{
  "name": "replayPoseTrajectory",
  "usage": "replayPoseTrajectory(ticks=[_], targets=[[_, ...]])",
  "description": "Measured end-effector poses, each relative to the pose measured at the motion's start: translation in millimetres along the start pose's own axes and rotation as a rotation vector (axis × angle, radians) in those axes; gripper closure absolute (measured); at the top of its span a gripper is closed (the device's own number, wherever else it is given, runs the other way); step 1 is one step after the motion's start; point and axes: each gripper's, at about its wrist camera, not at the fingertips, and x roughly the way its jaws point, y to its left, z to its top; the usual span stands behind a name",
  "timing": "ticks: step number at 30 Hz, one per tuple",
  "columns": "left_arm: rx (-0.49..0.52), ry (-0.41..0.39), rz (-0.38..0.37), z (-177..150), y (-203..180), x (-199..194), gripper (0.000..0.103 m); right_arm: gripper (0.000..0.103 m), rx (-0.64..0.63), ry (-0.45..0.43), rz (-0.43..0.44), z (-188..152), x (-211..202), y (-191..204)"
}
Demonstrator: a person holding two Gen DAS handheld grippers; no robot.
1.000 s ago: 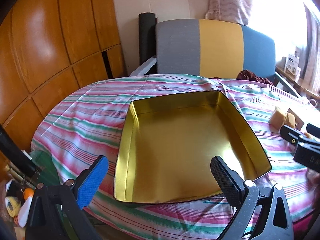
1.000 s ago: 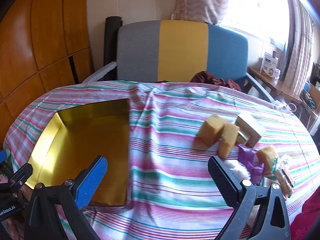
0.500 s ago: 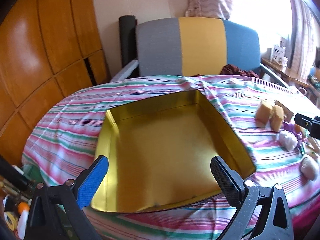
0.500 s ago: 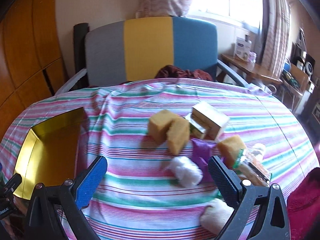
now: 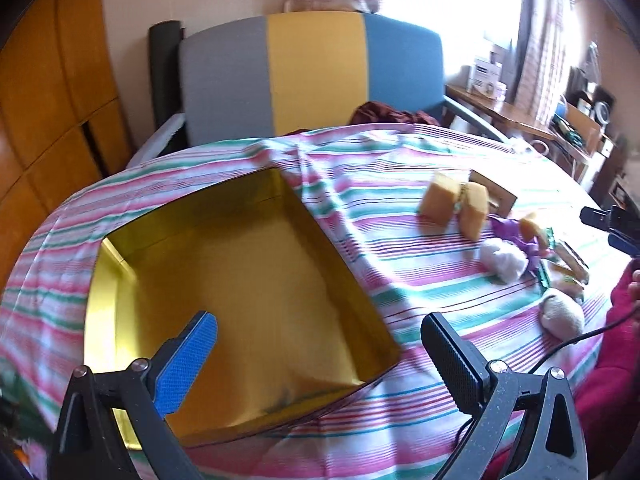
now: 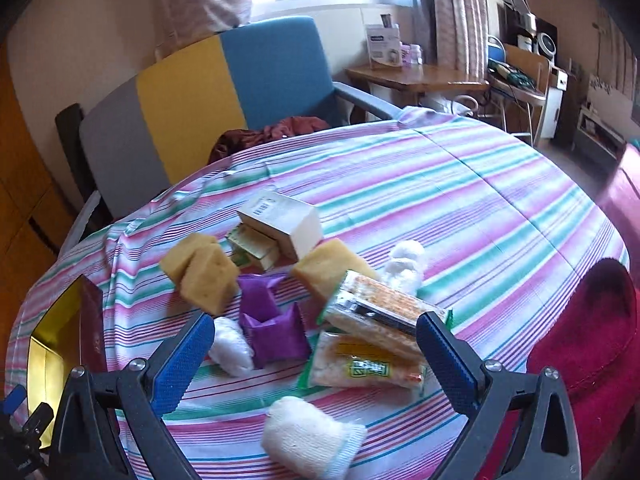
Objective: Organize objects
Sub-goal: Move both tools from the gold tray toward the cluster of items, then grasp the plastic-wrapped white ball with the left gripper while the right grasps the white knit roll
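A shallow square gold metal tin [image 5: 240,304], smooth and shiny inside, lies open on the pink, green and white striped tablecloth [image 5: 420,292], directly ahead of and between the fingers of the left gripper [image 5: 318,354], which are spread wide apart with nothing in them. The right gripper [image 6: 312,354] also has its blue-padded fingers apart and empty above a cluster of loose things: between them a folded purple paper box [image 6: 272,328], a small white cotton bundle [image 6: 232,346] by the left finger, and two clear crinkly snack packets of orange crackers [image 6: 376,336] whose green label is too blurred to read. Beyond the fingertips sit porous yellow sponge blocks [image 6: 204,270] and a cardboard carton with a barcode [image 6: 288,220]; nearer than the fingertips lies a cream knitted cloth roll [image 6: 312,440]
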Motion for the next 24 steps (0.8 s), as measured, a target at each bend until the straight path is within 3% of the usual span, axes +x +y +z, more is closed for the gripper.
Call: replayPoseTrajectory(ticks=[15, 24], targets=[[0.182, 0.017, -0.016, 25, -78, 31, 0.000, 0.000, 0.125, 0.038, 0.052, -1, 18, -31], [0.238, 0.043, -0.046, 33, -110, 54, 0.000, 0.000, 0.165, 0.059, 0.089, -3, 21, -39]])
